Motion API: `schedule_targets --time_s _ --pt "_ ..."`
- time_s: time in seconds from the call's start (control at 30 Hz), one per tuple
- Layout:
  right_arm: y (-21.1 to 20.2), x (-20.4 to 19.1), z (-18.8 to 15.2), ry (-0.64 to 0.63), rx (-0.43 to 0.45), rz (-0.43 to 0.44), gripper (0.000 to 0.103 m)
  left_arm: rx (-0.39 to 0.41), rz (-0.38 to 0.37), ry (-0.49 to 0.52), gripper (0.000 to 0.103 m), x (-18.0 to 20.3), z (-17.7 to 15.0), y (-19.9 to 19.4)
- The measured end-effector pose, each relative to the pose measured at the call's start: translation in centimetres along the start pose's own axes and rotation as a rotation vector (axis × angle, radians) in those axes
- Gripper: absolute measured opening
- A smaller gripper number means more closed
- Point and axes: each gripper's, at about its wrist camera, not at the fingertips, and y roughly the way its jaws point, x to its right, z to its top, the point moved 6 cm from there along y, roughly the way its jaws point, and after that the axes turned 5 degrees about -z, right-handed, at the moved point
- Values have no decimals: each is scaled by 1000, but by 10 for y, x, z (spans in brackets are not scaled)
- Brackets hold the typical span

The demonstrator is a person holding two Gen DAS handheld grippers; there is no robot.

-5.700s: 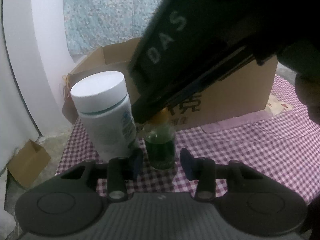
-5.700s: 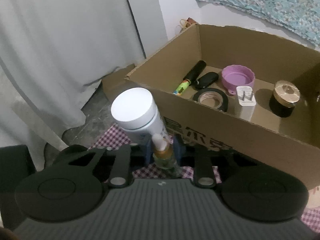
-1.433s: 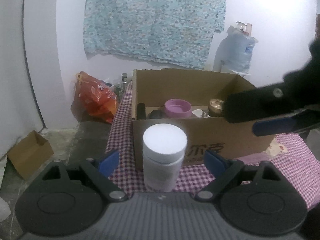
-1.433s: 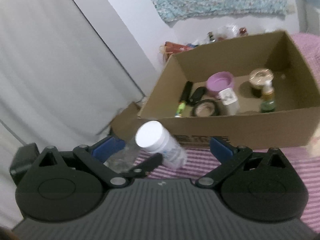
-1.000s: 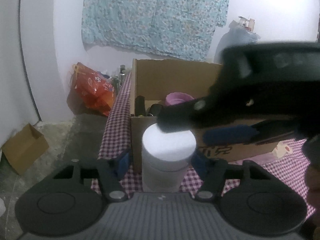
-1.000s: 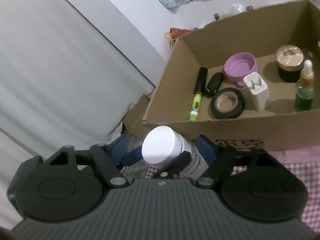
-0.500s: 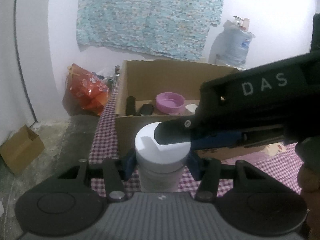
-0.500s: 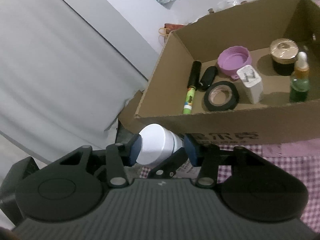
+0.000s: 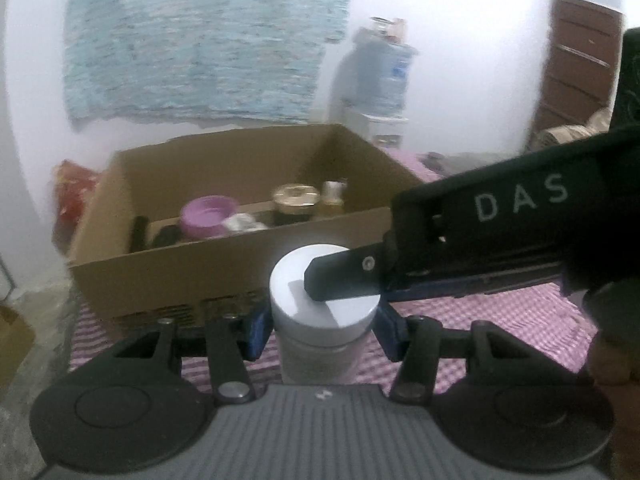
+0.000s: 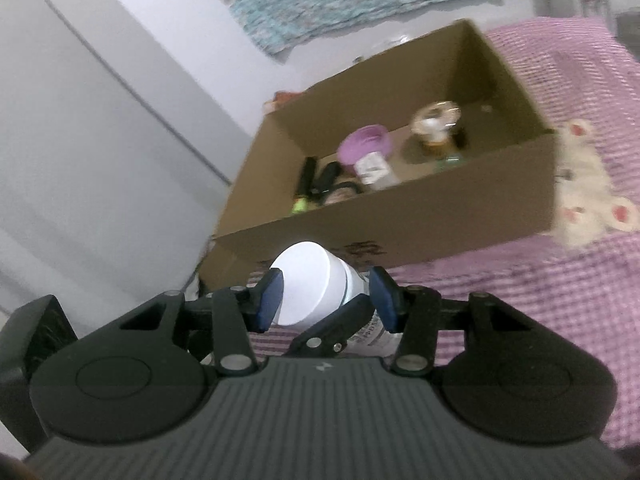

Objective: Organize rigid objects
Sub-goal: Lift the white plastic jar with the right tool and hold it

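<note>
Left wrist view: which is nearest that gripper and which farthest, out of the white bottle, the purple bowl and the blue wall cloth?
1. White bottle, between the left gripper fingers.
2. Purple bowl, inside the cardboard box, left part.
3. Blue wall cloth, on the wall behind the box.

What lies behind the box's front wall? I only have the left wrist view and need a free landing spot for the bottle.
Observer: A marker lies along the left wall of the cardboard box, green tip toward the front.
Operator: Anything beside it?
Observer: A black tape roll lies flat just right of the marker.
Operator: And the right end?
Observer: The floor right of the gold-lidded jar looks bare, though blurred.
</note>
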Motion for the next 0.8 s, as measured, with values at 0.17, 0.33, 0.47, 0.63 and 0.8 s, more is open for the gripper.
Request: schedule_targets --time_s 0.17,0.33,0.47,0.63,0.8 --pt "-20 31 -5 47 28 -32 48 -11 -45 48 54 25 -2 12" --pt "-28 51 -11 69 38 -58 49 -28 -73 66 54 38 -6 26" --pt "-22 60 -15 83 24 -71 49 -51 -82 70 54 37 -10 34" --pt "-15 63 -18 83 13 -73 50 -64 -86 86 54 38 -14 36" --pt "-15 62 -18 73 13 -73 50 -72 -90 97 54 40 -14 35"
